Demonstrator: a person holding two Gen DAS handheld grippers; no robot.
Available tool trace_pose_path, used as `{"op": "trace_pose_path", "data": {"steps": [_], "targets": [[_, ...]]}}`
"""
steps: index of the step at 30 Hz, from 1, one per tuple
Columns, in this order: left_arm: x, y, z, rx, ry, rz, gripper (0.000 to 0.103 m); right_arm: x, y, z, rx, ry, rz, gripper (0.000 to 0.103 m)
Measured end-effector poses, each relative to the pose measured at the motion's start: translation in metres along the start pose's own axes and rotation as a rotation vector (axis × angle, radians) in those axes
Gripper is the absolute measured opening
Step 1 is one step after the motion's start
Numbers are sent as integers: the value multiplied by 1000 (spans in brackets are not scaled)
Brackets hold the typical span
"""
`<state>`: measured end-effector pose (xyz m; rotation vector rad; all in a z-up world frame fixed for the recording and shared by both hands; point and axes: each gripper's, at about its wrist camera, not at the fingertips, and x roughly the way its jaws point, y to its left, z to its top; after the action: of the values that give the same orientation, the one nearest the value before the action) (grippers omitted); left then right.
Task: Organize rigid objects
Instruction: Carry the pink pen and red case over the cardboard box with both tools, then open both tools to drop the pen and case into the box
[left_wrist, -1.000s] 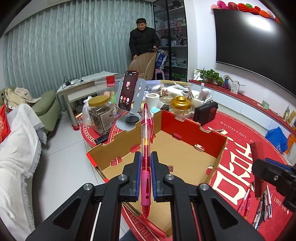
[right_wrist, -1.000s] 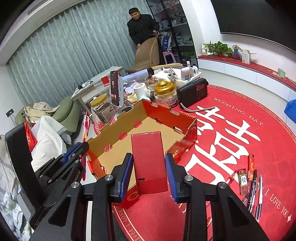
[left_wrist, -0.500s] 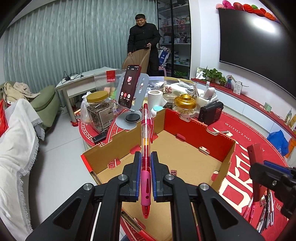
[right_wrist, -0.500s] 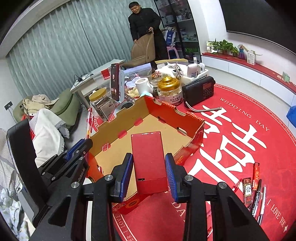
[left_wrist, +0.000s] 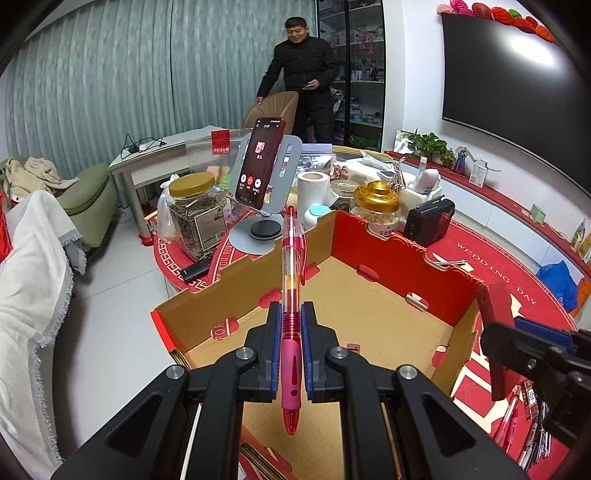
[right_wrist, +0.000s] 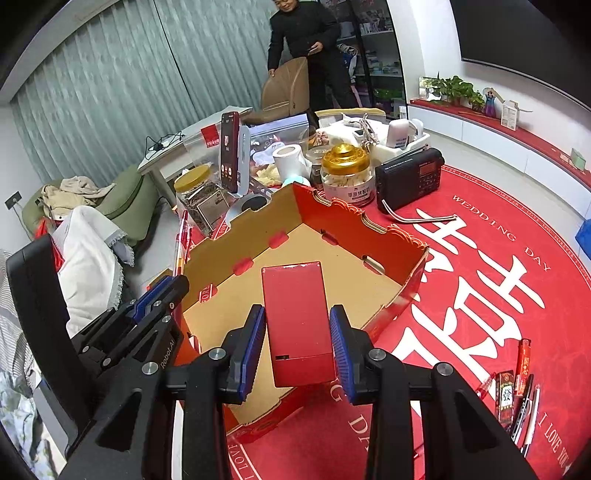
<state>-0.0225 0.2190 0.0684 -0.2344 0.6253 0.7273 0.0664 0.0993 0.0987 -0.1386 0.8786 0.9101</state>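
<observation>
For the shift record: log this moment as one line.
left gripper: shut on red pen | right gripper: shut on red box | both over cardboard tray | nothing released yet

I log: pen (left_wrist: 291, 306), glossy clear and pink plastic; red box (right_wrist: 297, 325), smooth satin card; tray (right_wrist: 391, 288), matt brown corrugated cardboard, red-printed outside; claw pads (right_wrist: 255, 343), ribbed blue rubber.
</observation>
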Motion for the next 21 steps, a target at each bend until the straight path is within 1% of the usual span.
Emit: {"op": "trace_pose_path", "data": {"steps": [4, 10, 14, 18, 19, 20, 21], "targets": [[9, 0, 0, -9, 15, 0, 10, 10, -2, 4, 5, 18, -7, 37], [18, 0, 0, -12, 22, 4, 10, 20, -7, 8, 32, 4, -21, 37], [26, 1, -2, -15, 40, 5, 10, 29, -4, 12, 15, 16, -31, 37], [31, 1, -1, -12, 55, 2, 11, 33, -6, 13, 26, 23, -15, 38], [32, 1, -1, -11, 59, 4, 12, 33, -8, 13, 38, 22, -8, 44], [35, 0, -2, -2, 67, 3, 18, 33, -10, 12, 47, 23, -5, 48], [37, -1, -1, 11, 75, 2, 43, 32, -13, 11, 63, 24, -2, 58]]}}
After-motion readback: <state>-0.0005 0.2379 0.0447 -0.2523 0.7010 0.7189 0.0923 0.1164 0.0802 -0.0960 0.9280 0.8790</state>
